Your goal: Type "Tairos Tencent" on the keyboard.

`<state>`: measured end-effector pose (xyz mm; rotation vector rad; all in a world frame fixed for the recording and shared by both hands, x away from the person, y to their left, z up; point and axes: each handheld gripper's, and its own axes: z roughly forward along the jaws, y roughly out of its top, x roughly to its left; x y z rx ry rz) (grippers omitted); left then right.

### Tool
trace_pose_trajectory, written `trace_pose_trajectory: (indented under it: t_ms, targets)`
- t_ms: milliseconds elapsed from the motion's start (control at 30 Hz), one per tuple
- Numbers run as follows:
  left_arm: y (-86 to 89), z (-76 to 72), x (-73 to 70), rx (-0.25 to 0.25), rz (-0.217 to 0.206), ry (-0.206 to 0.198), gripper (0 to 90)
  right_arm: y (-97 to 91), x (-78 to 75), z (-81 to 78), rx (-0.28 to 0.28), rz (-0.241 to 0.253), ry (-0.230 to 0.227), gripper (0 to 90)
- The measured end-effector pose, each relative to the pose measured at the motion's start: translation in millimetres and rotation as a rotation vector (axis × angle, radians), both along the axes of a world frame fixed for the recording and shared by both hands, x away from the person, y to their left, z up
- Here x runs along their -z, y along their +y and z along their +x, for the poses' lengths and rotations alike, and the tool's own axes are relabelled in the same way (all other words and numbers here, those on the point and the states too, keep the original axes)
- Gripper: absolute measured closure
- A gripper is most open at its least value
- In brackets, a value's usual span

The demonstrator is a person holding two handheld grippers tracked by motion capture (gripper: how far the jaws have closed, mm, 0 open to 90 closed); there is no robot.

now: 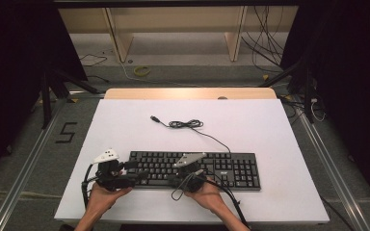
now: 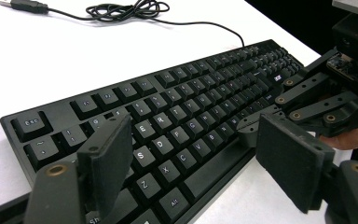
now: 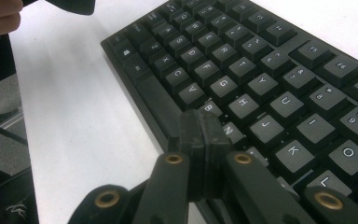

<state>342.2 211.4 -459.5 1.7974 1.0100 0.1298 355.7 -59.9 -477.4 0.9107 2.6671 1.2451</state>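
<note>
A black keyboard [image 1: 231, 168] lies near the front of the white table, and its cable [image 1: 187, 124] runs back to a coil and a loose USB plug. My left gripper [image 1: 137, 172] hovers over the keyboard's left end. In the left gripper view my left gripper [image 2: 198, 130] is open, its jaws wide apart above the letter keys [image 2: 168, 126], holding nothing. My right gripper [image 1: 174, 179] is shut and empty at the bottom key row. In the right gripper view the tip of my right gripper [image 3: 200, 119] sits by the B and N keys [image 3: 212, 108]; I cannot tell if it touches.
The white tabletop [image 1: 125, 130] has bare room behind and to both sides of the keyboard. The right gripper's linkage [image 2: 317, 100] stands close to my left gripper's right jaw. Stand legs and cables lie on the floor beyond the table.
</note>
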Motion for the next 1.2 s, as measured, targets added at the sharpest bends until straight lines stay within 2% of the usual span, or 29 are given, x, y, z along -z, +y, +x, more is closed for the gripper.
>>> trace_pose_trajectory:
  t_ms: [567,667,833,900,967,1000,1200]
  targets:
    - [0.0,0.1,0.6,0.005,0.001,0.001,26.5,-1.4,4.9,2.4,0.008,-0.013,0.010,90.0]
    - [0.0,0.2,0.7,0.005,0.001,0.002,26.5,-3.4,8.4,2.6,0.016,0.010,0.018,90.0]
    - [0.3,0.5,1.0,0.005,0.003,0.003,26.5,-3.7,7.6,2.4,0.023,0.001,0.010,90.0]
    - [0.5,0.6,0.9,0.004,0.004,0.002,26.5,-4.5,6.6,2.8,0.026,0.012,0.020,90.0]
    - [0.7,0.7,0.9,0.004,0.004,0.002,26.6,-6.4,4.4,3.2,0.022,0.051,0.041,85.1]
    - [0.8,0.8,1.0,0.004,0.006,0.002,26.6,-7.2,2.1,2.8,0.020,0.064,0.033,84.3]
    - [2.0,1.5,1.4,-0.004,0.007,0.002,26.7,-12.2,-10.0,5.0,0.035,0.080,-0.002,75.1]
